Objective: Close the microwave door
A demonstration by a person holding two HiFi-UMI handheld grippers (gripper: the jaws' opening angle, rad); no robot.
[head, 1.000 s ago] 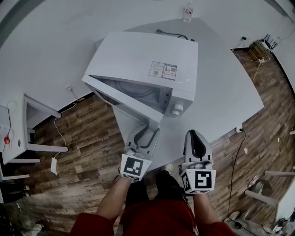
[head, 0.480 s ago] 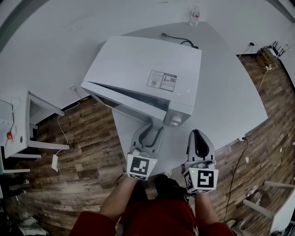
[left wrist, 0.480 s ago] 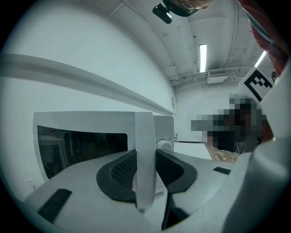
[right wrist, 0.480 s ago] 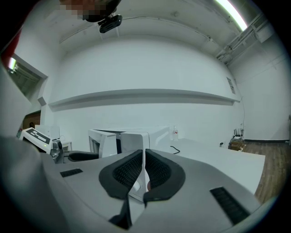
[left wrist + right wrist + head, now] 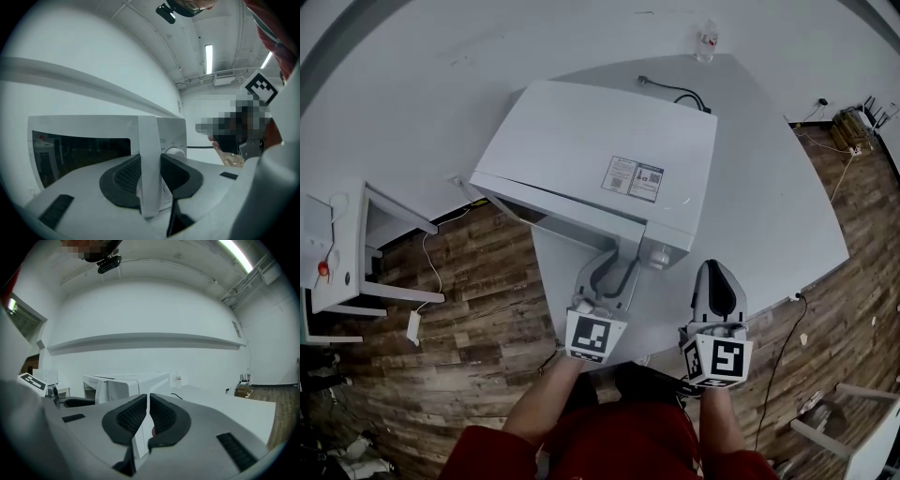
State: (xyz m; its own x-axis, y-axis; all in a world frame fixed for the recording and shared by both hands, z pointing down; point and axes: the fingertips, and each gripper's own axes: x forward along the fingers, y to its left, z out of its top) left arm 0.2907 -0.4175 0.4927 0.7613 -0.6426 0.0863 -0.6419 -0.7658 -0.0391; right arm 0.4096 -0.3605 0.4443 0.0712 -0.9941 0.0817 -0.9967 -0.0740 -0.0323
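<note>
Gripping the microwave door (image 5: pixel 149 140) by its free edge with the left gripper (image 5: pixel 150 176), to steer it home; only slightly ajar against the microwave (image 5: pixel 600 150) on the white table (image 5: pixel 778 216); holding the right gripper (image 5: pixel 148 416) pinched together, empty, clear of the swing.

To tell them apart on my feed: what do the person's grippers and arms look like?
They match: the left gripper and right gripper have pale grey shells, dark ribbed pads, and a white cube with black square markers at the rear. Forearms are bare; red clothing shows below.
</note>
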